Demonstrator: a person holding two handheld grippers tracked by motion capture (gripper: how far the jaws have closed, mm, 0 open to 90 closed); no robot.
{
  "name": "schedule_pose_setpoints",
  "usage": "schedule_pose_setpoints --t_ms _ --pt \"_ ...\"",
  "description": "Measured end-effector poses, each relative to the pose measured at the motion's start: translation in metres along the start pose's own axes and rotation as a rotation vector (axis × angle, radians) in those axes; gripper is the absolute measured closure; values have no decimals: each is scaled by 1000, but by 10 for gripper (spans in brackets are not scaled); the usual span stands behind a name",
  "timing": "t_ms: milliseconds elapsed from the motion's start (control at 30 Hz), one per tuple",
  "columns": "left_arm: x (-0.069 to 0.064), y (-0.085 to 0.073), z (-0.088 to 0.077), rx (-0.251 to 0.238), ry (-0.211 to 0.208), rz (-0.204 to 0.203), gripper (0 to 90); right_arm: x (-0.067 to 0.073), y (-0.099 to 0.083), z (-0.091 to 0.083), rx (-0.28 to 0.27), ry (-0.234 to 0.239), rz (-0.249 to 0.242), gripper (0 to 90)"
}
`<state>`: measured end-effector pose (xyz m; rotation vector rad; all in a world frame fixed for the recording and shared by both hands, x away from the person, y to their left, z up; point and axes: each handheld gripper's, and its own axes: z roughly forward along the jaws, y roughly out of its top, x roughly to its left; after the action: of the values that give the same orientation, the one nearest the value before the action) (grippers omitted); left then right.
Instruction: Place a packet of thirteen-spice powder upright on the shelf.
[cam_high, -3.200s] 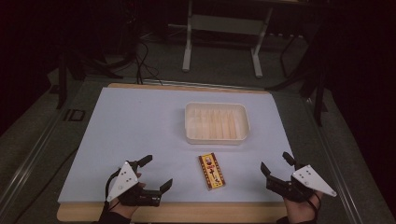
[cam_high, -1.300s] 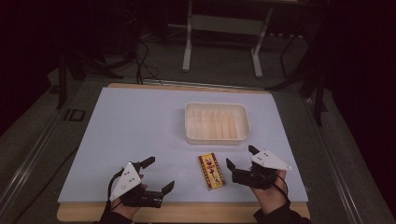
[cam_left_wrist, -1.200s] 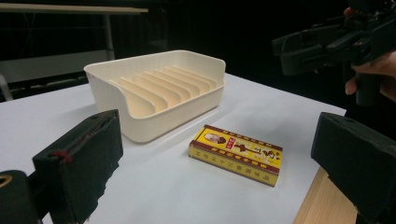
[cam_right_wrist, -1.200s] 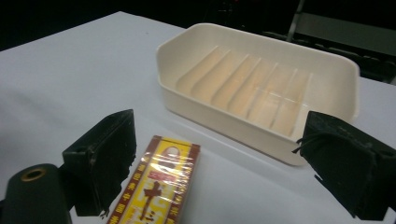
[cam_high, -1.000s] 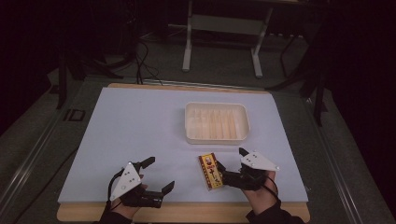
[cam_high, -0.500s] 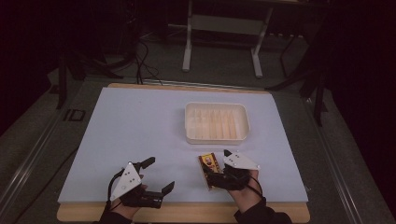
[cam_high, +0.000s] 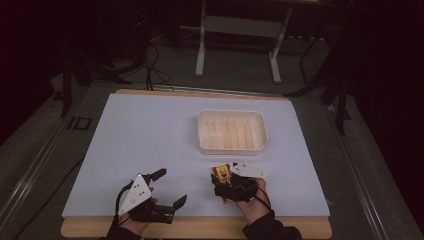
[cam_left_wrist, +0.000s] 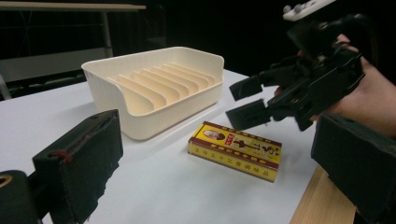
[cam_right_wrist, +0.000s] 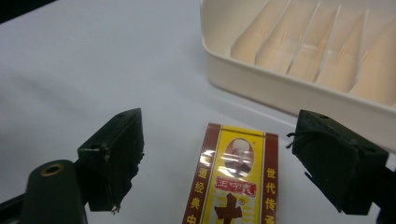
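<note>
A flat yellow and dark red box (cam_high: 222, 173) (cam_left_wrist: 236, 150) (cam_right_wrist: 235, 181) with printed characters lies on the white table top, just in front of the cream tray. My right gripper (cam_high: 222, 185) (cam_right_wrist: 229, 163) is open and hovers over the box, one jaw on each side of it, not touching it. In the left gripper view that right gripper (cam_left_wrist: 247, 101) hangs just above the box's far end. My left gripper (cam_high: 169, 189) (cam_left_wrist: 219, 154) rests open near the front edge, to the left of the box, with nothing between its jaws.
A cream ribbed tray (cam_high: 231, 131) (cam_left_wrist: 156, 88) (cam_right_wrist: 299, 56) with several slots stands past the box, towards the middle right. The wooden front edge (cam_high: 200, 227) of the table runs just behind both hands. Table legs (cam_high: 202, 45) and cables lie on the dark floor beyond.
My right gripper has moved left from the table's right side and now stands open over the box. The left gripper and the box have not moved.
</note>
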<state>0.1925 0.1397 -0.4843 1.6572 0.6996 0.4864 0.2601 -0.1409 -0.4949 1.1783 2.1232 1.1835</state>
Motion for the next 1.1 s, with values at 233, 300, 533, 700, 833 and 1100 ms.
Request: schedule_pose_setpoints --t_ms 233,300,533,700,833,1100 --pt "0 0 0 3 -4 2 31 -5 -8 14 52 -31 29 183" --pt "0 0 0 3 -6 1 31 -8 -10 17 66 -33 45 183" --pt "0 0 0 5 -7 2 31 -10 -18 26 126 -33 64 183" --pt "0 0 1 6 -6 1 31 -10 -22 32 150 -35 52 183" --pt "0 0 0 6 -7 3 31 -9 -26 38 184 -47 48 184" --pt "-1 0 1 11 -11 4 31 -5 -31 42 224 -77 26 245"
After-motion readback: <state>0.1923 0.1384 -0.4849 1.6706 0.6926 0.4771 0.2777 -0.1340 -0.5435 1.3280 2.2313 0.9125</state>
